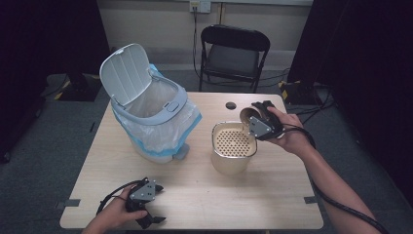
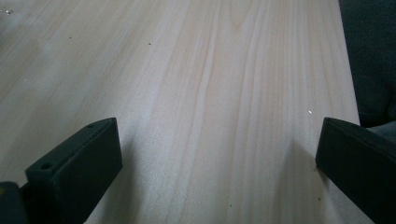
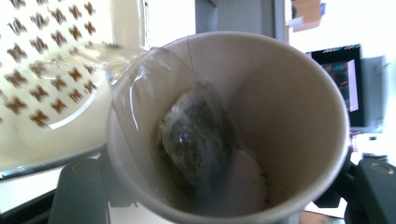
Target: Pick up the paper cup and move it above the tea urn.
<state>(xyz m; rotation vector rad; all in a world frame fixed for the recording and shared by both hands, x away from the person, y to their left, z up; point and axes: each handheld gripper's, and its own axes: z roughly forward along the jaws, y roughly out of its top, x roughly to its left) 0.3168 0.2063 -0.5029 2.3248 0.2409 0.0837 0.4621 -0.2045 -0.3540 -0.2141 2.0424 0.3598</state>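
My right gripper [image 1: 254, 115] is shut on a paper cup [image 1: 247, 116], which is tipped on its side over a beige container with a perforated strainer insert [image 1: 230, 165]. In the right gripper view, a wet tea bag [image 3: 196, 140] lies inside the cup [image 3: 299, 107]. Clear liquid [image 3: 93, 60] runs over the cup's rim toward the strainer holes [image 3: 37, 70]. My left gripper [image 1: 150, 219] rests near the table's front edge, held by a hand. Its jaws stand wide apart over bare wood [image 2: 210, 70], with nothing between them.
A white pedal bin [image 1: 146, 114] with its lid up and a plastic liner stands at the table's back left. A black folding chair [image 1: 234, 51] sits behind the table. A round cable hole [image 1: 231, 105] is near the far edge.
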